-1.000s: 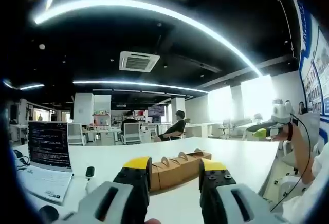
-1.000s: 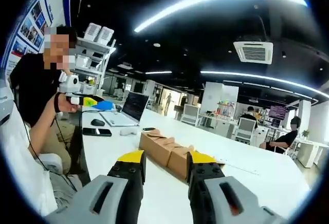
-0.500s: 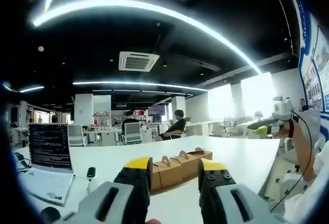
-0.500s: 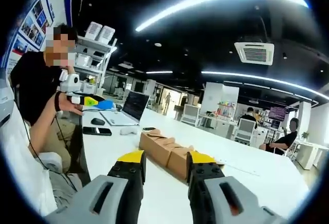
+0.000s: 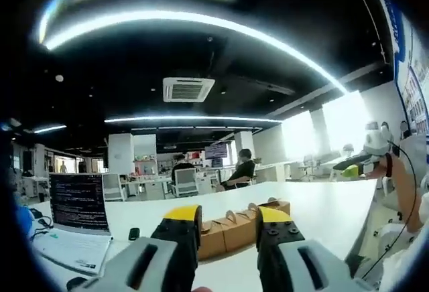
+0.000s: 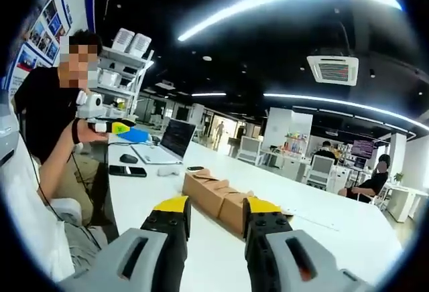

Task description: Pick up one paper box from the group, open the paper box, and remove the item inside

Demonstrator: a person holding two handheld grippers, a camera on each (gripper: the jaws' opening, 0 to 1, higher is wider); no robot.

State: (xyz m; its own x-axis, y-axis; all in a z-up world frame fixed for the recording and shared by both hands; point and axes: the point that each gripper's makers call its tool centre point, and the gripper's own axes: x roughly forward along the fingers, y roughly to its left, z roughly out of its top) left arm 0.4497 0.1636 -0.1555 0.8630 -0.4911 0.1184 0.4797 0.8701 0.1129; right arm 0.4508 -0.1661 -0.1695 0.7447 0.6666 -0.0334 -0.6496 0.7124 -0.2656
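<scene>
The left hand-held gripper (image 5: pixel 226 220) has two black jaws capped with yellow tips, each set on a pale grey body with a dark slot; small screws dot the right jaw's black face. The right hand-held gripper (image 6: pixel 212 210) is built alike: yellow tips, black jaws with screws, grey slotted bodies. In the right gripper view the person wears a black short-sleeved top (image 6: pixel 39 114), a dark wristband (image 6: pixel 76 132) and pale trousers (image 6: pixel 30 218), and a thin black cable (image 6: pixel 41 195) hangs from the arm.

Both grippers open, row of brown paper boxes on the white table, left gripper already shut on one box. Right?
Not quite. The left gripper is open too, holding nothing; the left gripper view shows the paper boxes lying on the white table beyond its jaws. The right gripper is open, as you said.
</scene>
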